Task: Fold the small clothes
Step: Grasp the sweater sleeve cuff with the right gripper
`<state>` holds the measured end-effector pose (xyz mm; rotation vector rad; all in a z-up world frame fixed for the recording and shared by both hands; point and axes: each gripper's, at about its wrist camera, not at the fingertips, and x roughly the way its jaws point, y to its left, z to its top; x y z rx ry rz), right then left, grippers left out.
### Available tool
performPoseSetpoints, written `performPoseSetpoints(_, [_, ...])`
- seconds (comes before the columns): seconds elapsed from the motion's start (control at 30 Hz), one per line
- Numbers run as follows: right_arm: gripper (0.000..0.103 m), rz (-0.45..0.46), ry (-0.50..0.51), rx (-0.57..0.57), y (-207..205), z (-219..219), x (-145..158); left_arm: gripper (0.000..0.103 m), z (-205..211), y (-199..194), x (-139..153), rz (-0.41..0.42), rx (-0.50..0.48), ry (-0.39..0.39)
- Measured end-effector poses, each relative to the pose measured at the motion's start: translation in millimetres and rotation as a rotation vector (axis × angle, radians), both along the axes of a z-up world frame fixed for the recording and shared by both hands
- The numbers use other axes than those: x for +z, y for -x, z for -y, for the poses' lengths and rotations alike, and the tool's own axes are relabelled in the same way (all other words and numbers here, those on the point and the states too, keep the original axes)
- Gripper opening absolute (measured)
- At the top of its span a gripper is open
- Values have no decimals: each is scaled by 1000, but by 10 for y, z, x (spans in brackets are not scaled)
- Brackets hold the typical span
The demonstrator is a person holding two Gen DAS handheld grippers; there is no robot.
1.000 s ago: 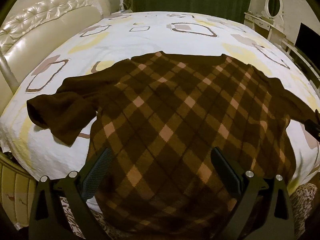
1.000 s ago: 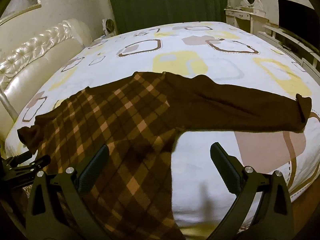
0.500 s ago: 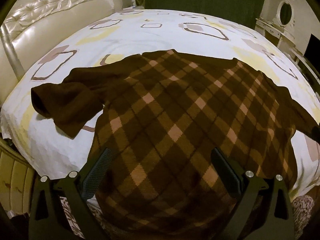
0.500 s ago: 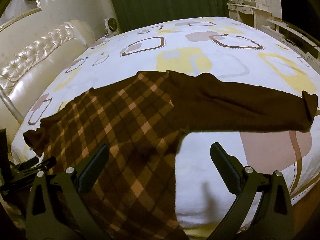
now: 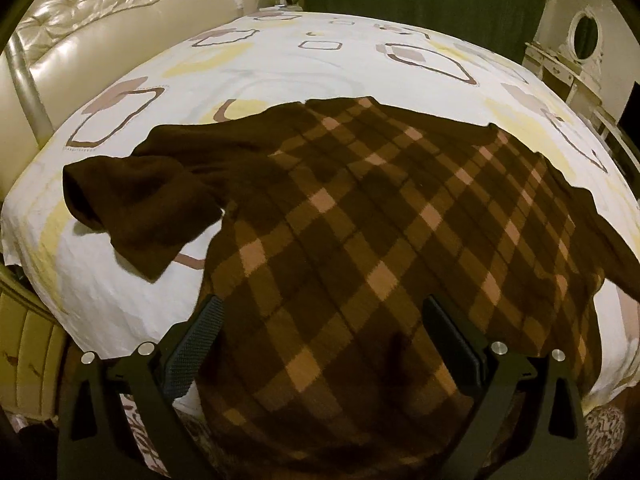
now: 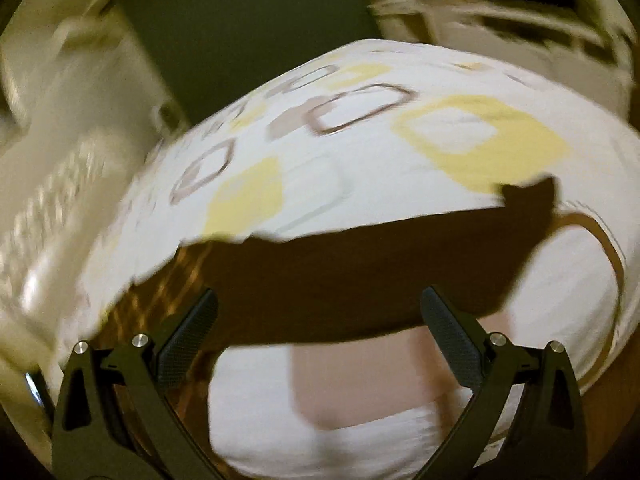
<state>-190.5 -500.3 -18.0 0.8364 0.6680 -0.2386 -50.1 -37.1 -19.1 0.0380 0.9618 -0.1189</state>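
White patterned bedding carries our brown argyle knit sweater, spread flat. Both our left gripper and right gripper hang wide-jawed, empty. Next, probably, we pinch the outstretched plain sleeve and fold it inward.

We record dim, warm indoor light, glare on the headboard at upper left, fisheye bending with dark corners, and heavy motion blur across the right wrist view.

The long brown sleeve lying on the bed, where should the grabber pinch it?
Probably at the cuff, coming in from the sleeve's free outer end. The sleeve lies flat and stretched out on the bed, and the right gripper is open above it.
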Motion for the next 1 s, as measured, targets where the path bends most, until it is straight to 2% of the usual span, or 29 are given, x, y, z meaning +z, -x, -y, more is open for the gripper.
performPoseSetpoints(0.17, [101,-12,-216,-257,444,896,-517,99,-30,-62,12,0,7,3])
performPoseSetpoints(0.23, [101,-14,-305,-316,500,1127,-746,99,-25,-82,11,-2,6,1])
performPoseSetpoints(0.27, [97,-22,-336,-338,503,1206,-845,99,-27,-93,13,-3,6,2])
performPoseSetpoints(0.33, [80,-34,-368,-341,460,1273,-980,99,-22,-106,13,-6,5,3])
performPoseSetpoints(0.37, [65,-55,-378,-324,391,1287,-1056,99,-20,-113,11,-9,5,3])
performPoseSetpoints(0.4, [57,-65,-382,-314,356,1290,-1092,99,-18,-123,9,-11,4,5])
performPoseSetpoints(0.53, [52,-108,-389,-318,262,1247,-1236,99,-10,-157,-10,-23,-1,13])
performPoseSetpoints(0.57, [39,-112,-382,-317,224,1231,-1231,99,-9,-165,-17,-26,-2,17])
performPoseSetpoints(0.6, [17,-115,-375,-307,194,1226,-1229,99,-6,-177,-26,-31,-4,22])
performPoseSetpoints(0.63, [11,-124,-371,-292,154,1210,-1230,99,-6,-182,-34,-35,-5,25])
performPoseSetpoints(0.77, [8,-135,-329,-320,172,1235,-1179,99,-6,-199,-76,-53,-10,38])
performPoseSetpoints(0.93, [10,-220,-253,-494,627,1386,-1217,99,-28,-207,-99,-54,-15,41])
performPoseSetpoints(0.97, [12,-226,-240,-493,652,1397,-1198,99,-34,-219,-106,-52,-14,38])
performPoseSetpoints(1.0, [20,-233,-209,-480,643,1401,-1147,99,-37,-226,-106,-51,-11,37])
